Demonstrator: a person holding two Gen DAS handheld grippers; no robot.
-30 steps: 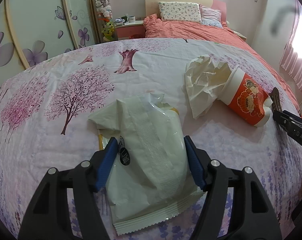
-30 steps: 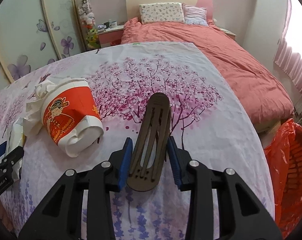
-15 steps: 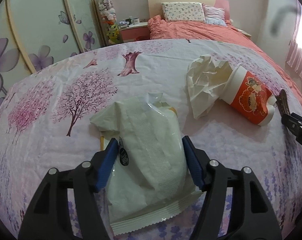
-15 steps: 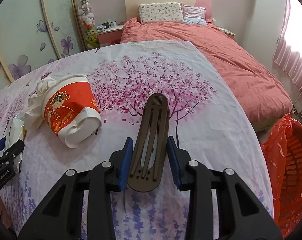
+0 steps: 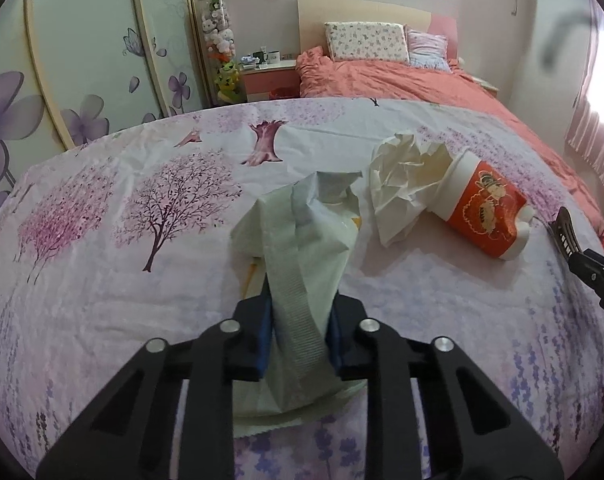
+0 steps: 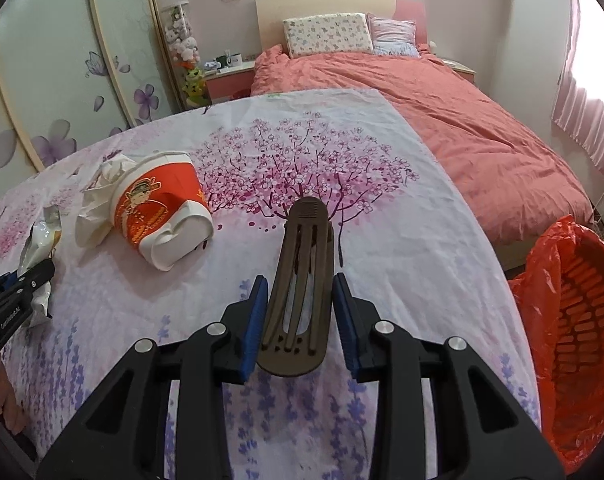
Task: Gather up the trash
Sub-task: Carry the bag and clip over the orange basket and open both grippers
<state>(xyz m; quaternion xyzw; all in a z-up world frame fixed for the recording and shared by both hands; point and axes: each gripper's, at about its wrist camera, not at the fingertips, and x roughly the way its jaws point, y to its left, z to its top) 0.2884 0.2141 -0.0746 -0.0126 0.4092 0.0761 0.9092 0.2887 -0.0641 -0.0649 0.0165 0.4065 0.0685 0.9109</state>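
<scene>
a: left wrist view first. what did the left gripper (image 5: 299,330) have?

b: its jaws were closing, pads already pinching a pale wrapper (image 5: 302,248) on the tablecloth (image 5: 101,280). the wrapper was squeezed narrow, its long axis running away from the camera, far end toward the bed (image 5: 402,76).

a: and beside it?

b: a crumpled tissue (image 5: 402,176) just right of the wrapper, touching the mouth of a red cup (image 5: 486,210) lying on its side, mouth up-left, base down-right. the right gripper's tip showed at the right edge.

a: right wrist view?

b: the right gripper (image 6: 301,316) clasped a brown clip (image 6: 299,280), blue pads against its sides. its long axis pointed straight away, rounded end nearest the camera, above the cloth. the cup (image 6: 157,212) lay to the left, base toward the camera, tissue (image 6: 97,200) at its mouth. a bin (image 6: 574,320) with an orange bag stood off the table's right edge.
</scene>
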